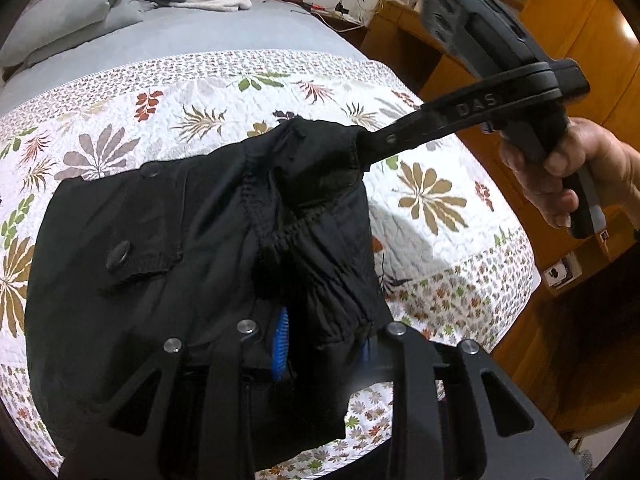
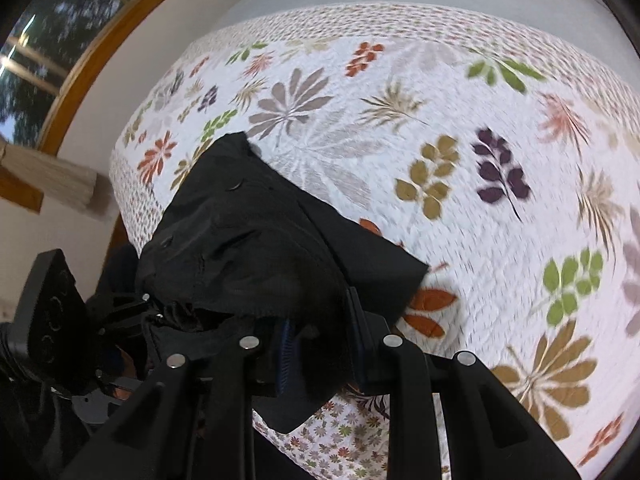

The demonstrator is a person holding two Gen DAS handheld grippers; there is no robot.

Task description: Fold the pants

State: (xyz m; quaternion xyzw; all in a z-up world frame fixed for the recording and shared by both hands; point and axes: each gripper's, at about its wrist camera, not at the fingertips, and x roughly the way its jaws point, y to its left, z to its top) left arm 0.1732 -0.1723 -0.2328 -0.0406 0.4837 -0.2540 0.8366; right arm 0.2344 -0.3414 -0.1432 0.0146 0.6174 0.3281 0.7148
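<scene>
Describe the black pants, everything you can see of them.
The black pants are a thin, slightly shiny woven fabric with round snap buttons, a flapped pocket and a stitched seam. They are bunched and creased, lifted at one end above the floral quilt, with the rest draping toward it. The left gripper is shut on one part, blue pads showing beside the cloth. The right gripper pinches another edge farther off, held by a hand.

both wrist cameras look steeply down, close over the black pants, sharing them and the floral quilt.
</scene>
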